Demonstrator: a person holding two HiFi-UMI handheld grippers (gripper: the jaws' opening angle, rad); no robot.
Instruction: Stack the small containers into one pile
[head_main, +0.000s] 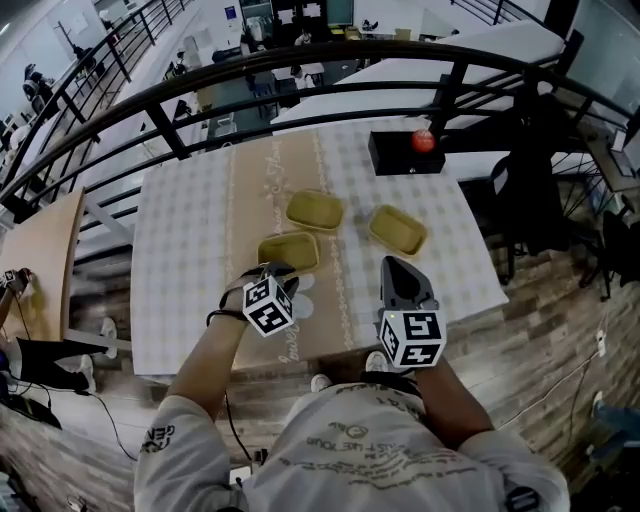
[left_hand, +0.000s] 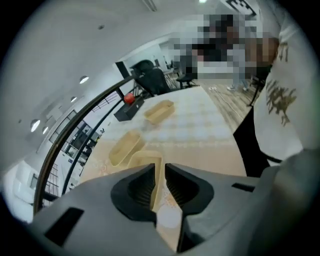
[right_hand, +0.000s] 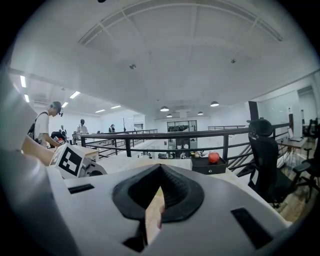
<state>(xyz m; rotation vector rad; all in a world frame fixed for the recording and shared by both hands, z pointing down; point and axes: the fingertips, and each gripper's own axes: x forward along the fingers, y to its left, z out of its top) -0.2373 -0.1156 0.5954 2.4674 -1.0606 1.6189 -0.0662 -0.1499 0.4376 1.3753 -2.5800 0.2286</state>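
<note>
Container (left_hand: 146, 158) rim pinched between left fingers (left_hand: 134, 189); right fingers (right_hand: 176, 192) pressed together, empty.

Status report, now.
Left gripper shut on near container rim. Right gripper shut, empty. Far container and right container apart, unstacked. Nothing between them.

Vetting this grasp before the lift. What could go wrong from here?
1. The left gripper pinches only one thin wall of the near container; it may tilt or slip when lifted.
2. The far container and the right container lie at different angles; nesting could catch on a rim.
3. The right gripper is shut and empty, so a target container may slide on the tablecloth.
</note>
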